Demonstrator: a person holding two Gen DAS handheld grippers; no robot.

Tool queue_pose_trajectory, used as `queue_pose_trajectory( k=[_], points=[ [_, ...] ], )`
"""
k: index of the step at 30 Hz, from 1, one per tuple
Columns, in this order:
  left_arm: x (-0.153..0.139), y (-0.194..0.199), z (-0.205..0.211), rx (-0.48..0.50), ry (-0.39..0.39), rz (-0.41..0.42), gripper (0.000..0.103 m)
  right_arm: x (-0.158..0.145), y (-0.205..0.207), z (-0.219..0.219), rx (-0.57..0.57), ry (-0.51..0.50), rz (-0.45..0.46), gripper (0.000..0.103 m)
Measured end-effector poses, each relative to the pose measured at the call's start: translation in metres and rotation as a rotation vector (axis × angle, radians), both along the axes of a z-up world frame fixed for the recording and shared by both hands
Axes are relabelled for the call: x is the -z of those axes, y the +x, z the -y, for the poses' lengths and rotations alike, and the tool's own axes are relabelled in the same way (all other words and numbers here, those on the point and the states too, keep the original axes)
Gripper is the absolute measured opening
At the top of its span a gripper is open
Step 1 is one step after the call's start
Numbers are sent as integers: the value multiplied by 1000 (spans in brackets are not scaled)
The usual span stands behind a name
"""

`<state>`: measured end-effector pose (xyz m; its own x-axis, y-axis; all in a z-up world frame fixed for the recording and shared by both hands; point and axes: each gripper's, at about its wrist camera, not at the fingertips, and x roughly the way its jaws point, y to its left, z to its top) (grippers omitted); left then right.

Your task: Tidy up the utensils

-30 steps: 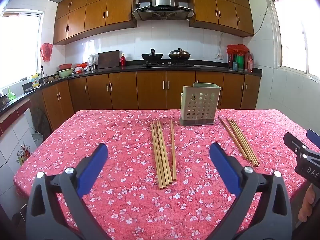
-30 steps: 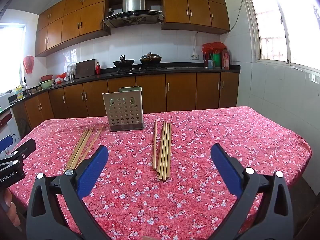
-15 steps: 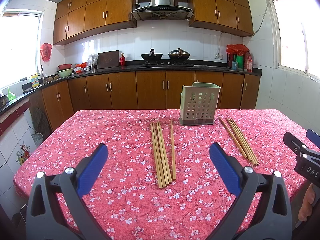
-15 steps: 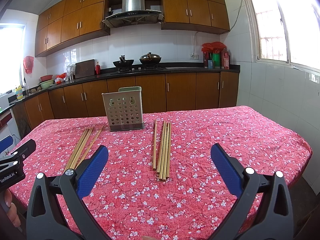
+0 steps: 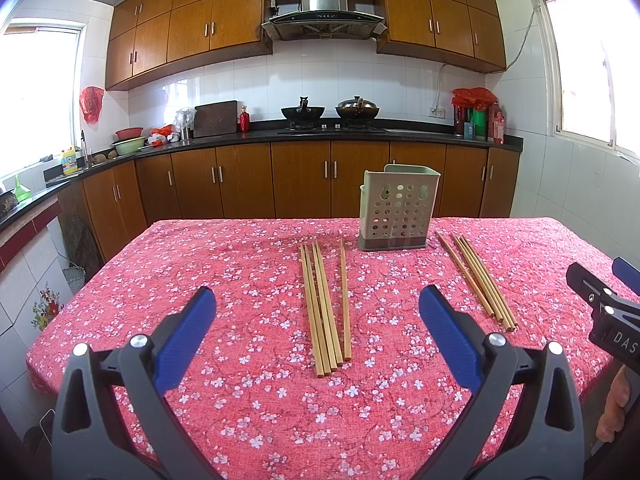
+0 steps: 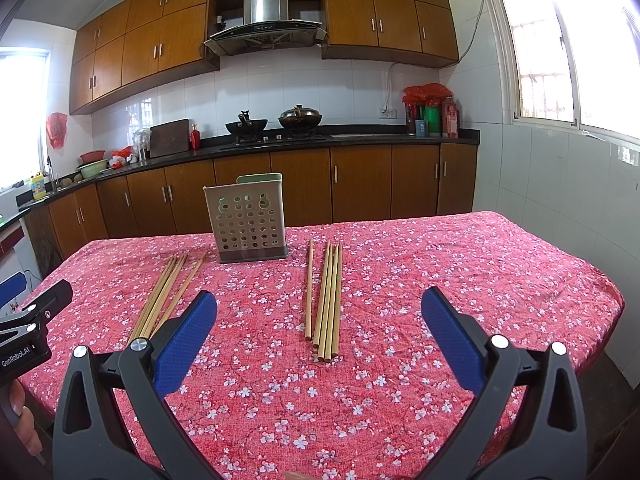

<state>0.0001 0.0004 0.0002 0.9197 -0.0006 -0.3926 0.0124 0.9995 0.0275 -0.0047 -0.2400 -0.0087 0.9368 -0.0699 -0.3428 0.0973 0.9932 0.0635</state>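
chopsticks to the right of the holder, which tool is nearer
Right. The right tool faces that bundle of chopsticks; the left tool sits further left, facing the other bundle.

A: What do the tools look like?

B: The left gripper [image 5: 318, 312] has two black plastic arms of open triangular framing, each with two silver round screw heads. Its jaws carry blue textured pads [image 5: 448, 334] on their inner faces.

A: And the other?

B: The right gripper [image 6: 318, 314] is built alike: black frame, silver screws, blue pads [image 6: 182, 340]. From the left camera its side shows white letters "DAS". From the right camera the left tool's black body reads "GenRobot.AI" in white, with a small screw above it.

A: Any clothing?

B: None can be made out; only fingers [image 5: 612, 416] show, below the lettered body.
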Motion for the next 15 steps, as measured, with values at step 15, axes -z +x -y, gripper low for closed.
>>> queue_pose_trajectory(
  k=[15],
  points=[
    [0, 0, 1, -1, 0, 0, 99, 0, -1, 0, 0, 1, 0, 101]
  ],
)
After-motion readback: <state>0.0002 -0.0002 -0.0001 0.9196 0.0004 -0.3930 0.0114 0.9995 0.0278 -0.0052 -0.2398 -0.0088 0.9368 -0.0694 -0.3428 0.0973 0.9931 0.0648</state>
